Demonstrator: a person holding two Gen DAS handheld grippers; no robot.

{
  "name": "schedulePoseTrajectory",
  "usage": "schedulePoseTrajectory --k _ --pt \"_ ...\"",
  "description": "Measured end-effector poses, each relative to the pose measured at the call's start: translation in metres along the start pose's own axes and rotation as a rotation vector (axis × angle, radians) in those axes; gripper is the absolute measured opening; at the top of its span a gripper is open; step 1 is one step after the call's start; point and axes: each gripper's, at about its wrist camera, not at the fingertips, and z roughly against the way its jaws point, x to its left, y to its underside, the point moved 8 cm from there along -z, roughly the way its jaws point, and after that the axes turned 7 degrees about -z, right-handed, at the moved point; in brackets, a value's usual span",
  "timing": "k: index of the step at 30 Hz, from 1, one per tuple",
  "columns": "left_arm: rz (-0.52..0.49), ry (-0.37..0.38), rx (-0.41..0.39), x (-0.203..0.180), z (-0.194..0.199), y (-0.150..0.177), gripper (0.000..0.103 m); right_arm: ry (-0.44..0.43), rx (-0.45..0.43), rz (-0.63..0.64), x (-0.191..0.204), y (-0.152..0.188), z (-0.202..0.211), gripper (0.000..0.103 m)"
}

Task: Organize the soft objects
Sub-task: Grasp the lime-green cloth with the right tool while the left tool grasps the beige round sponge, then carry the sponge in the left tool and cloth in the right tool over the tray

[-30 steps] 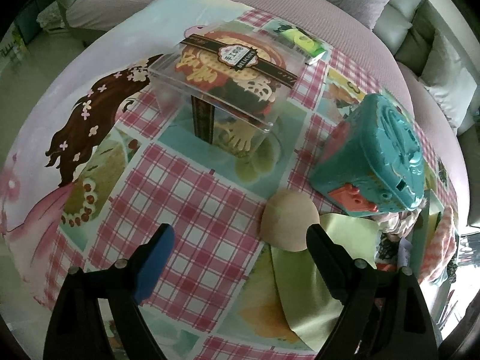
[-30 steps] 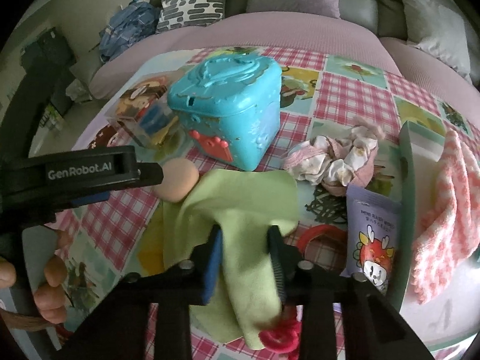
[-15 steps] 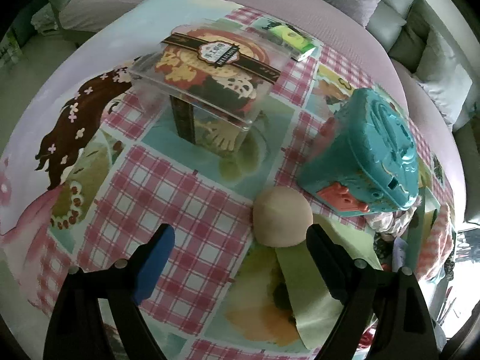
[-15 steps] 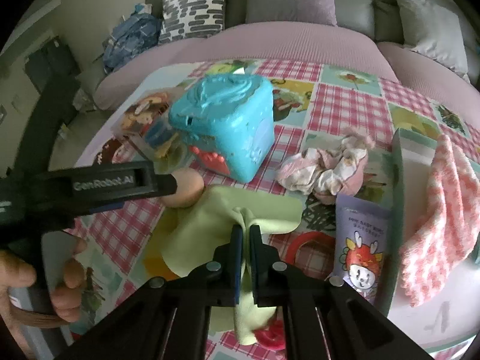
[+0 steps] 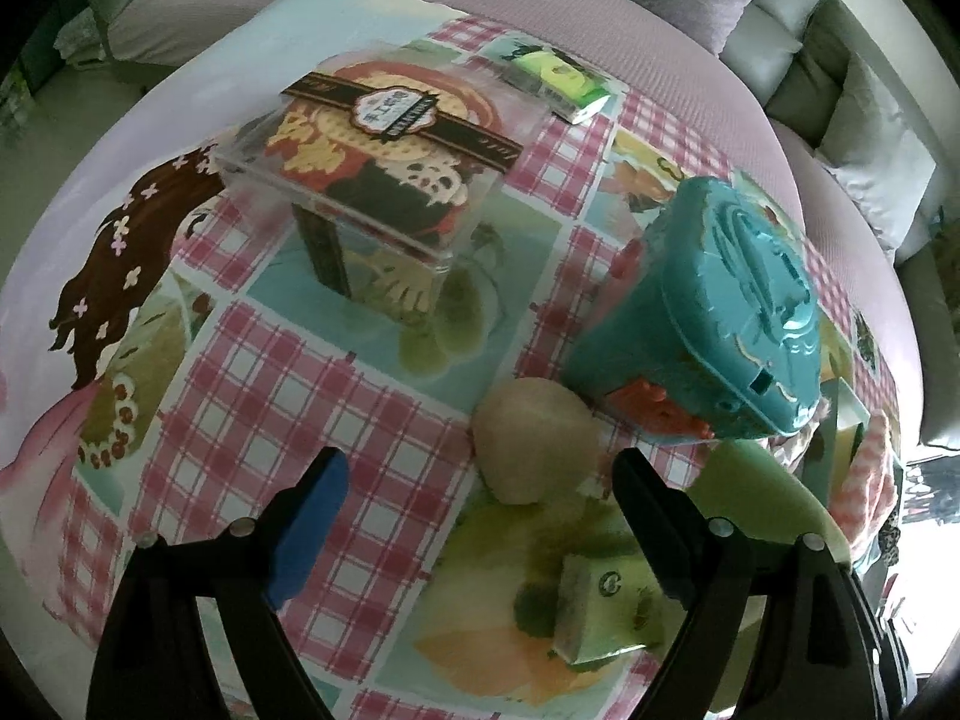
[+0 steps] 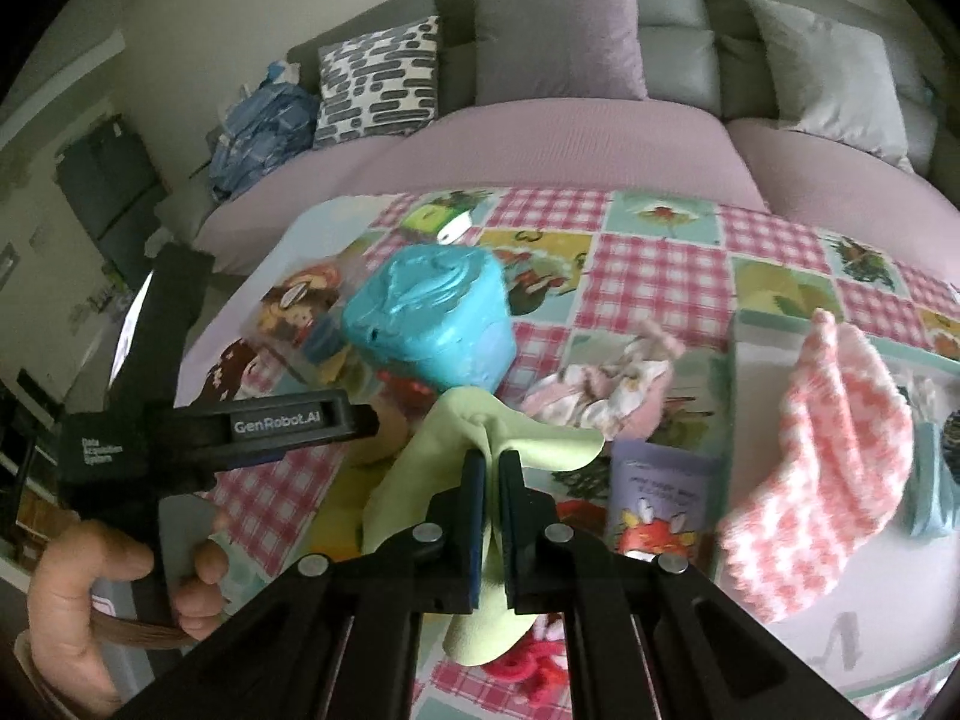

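Observation:
My right gripper (image 6: 493, 468) is shut on a pinched fold of the light green cloth (image 6: 444, 444), which hangs lifted above the patterned tablecloth. In the left wrist view a corner of that green cloth (image 5: 762, 498) shows at the right. My left gripper (image 5: 477, 480) is open and points steeply down, with a round beige soft ball (image 5: 534, 438) just ahead, nearer its right finger and not touched. In the right wrist view a hand (image 6: 90, 588) holds the left gripper's black body (image 6: 240, 426).
A teal lidded box (image 5: 708, 324) stands right behind the ball, a clear plastic box (image 5: 372, 162) farther back left. A floral fabric bundle (image 6: 606, 390), a printed pouch (image 6: 654, 498), red hair ties (image 6: 528, 666) and a pink checked cloth (image 6: 840, 450) over a tray rim (image 6: 735, 360) lie to the right.
My right gripper closed on the green cloth and rose, pulling it up into a peak. The left gripper shifted, so the beige ball now lies more between its fingers.

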Motion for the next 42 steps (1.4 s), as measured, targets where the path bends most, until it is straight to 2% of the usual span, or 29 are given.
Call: schedulePoseTrajectory --k 7,10,14,16,18,33,38,42 --pt "-0.046 -0.016 0.012 -0.014 -0.015 -0.006 0.089 0.020 -0.004 -0.044 -0.018 -0.004 0.004 0.005" --pt "-0.061 -0.033 0.008 -0.020 -0.022 -0.010 0.085 0.022 -0.002 -0.053 -0.022 -0.004 0.003 0.005" --pt "-0.093 -0.072 0.001 -0.025 -0.027 -0.015 0.075 0.021 0.001 -0.057 -0.023 -0.003 0.002 0.005" --pt "-0.104 -0.076 -0.003 -0.031 -0.030 -0.017 0.066 0.022 0.002 -0.059 -0.024 -0.003 0.002 0.005" --pt "-0.113 -0.064 -0.008 -0.036 -0.031 -0.019 0.050 0.022 0.004 -0.061 -0.025 -0.003 0.002 0.005" --pt "-0.115 -0.044 -0.034 -0.032 -0.019 -0.017 0.045 0.014 0.008 -0.066 -0.026 -0.002 0.003 0.005" --pt "-0.108 -0.035 -0.083 -0.030 0.005 -0.021 0.045 0.000 -0.021 -0.064 -0.024 -0.006 0.013 0.005" --pt "-0.107 -0.029 -0.159 -0.028 0.037 -0.026 0.045 -0.008 -0.059 -0.069 -0.024 -0.012 0.028 0.005"
